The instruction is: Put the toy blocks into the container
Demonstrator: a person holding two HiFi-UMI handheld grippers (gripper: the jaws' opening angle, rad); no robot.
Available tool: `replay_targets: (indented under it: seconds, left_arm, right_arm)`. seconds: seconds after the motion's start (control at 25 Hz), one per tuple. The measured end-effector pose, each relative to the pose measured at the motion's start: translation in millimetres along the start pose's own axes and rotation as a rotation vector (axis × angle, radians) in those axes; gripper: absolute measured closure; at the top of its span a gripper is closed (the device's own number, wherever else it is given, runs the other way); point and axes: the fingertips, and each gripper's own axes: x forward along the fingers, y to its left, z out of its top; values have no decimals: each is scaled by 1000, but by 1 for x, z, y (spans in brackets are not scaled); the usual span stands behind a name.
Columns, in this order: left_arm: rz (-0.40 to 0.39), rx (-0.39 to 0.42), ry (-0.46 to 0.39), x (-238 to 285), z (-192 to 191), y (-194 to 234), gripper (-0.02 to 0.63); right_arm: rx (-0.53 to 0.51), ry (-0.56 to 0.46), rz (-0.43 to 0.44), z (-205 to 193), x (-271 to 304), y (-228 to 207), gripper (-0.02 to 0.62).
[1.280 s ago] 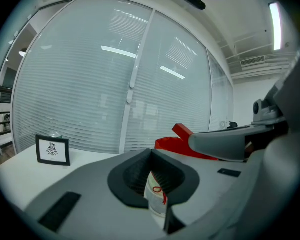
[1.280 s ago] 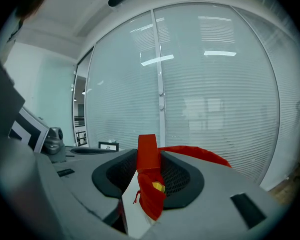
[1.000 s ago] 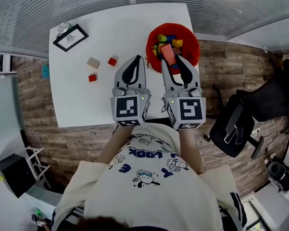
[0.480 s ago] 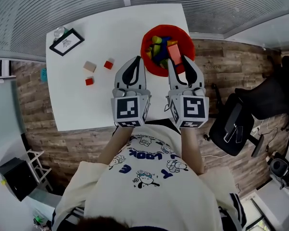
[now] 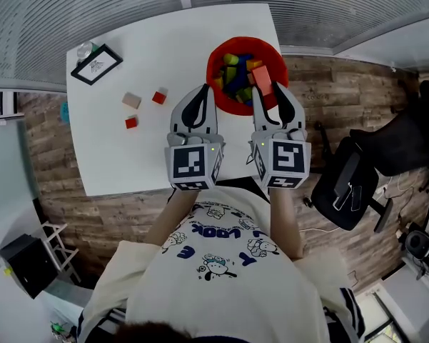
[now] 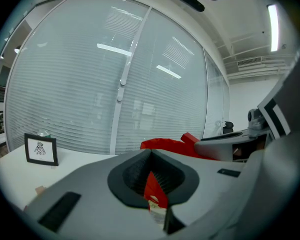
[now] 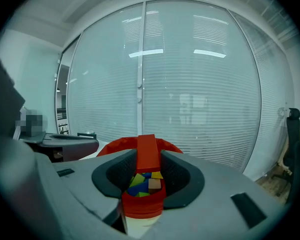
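A red bowl [image 5: 221, 56] [image 7: 140, 209] holding several coloured blocks stands at the white table's [image 5: 143, 156] right edge. My right gripper [image 5: 266, 88] [image 7: 148, 156] is shut on a long red block [image 5: 262, 81] [image 7: 147, 151], which it holds over the bowl's right rim. To the left of the bowl my left gripper [image 5: 200, 90] [image 6: 150, 154] hovers with its jaws shut and nothing in them. A tan block [image 5: 131, 100] and two small red blocks [image 5: 159, 97] [image 5: 131, 122] lie loose on the table's left half.
A framed picture [image 5: 96, 61] [image 6: 40, 149] and a small glass object [image 5: 84, 48] stand at the table's far left corner. A black office chair [image 5: 357, 184] is on the wooden floor to the right. Window blinds run behind the table.
My right gripper has carried the long red block to the right, from over the middle of the bowl to its right rim. The left gripper has stayed where it was.
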Motion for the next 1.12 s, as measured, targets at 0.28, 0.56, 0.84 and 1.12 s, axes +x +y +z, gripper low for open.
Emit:
replay_targets:
  seconds: [0.28, 0.56, 0.84, 1.12]
  left_arm:
    - [8, -8, 5, 1, 0, 1, 575]
    - [21, -23, 0, -3, 1, 8, 575]
    - [34, -35, -11, -13, 5, 19, 575]
    - [49, -44, -23, -28, 10, 35, 575]
  right_arm:
    - [6, -5, -8, 0, 2, -3, 394]
    - [27, -35, -23, 9, -3, -3, 394]
    - [34, -78, 4, 27, -9, 16, 396]
    - [28, -104, 71, 39, -7, 52, 397]
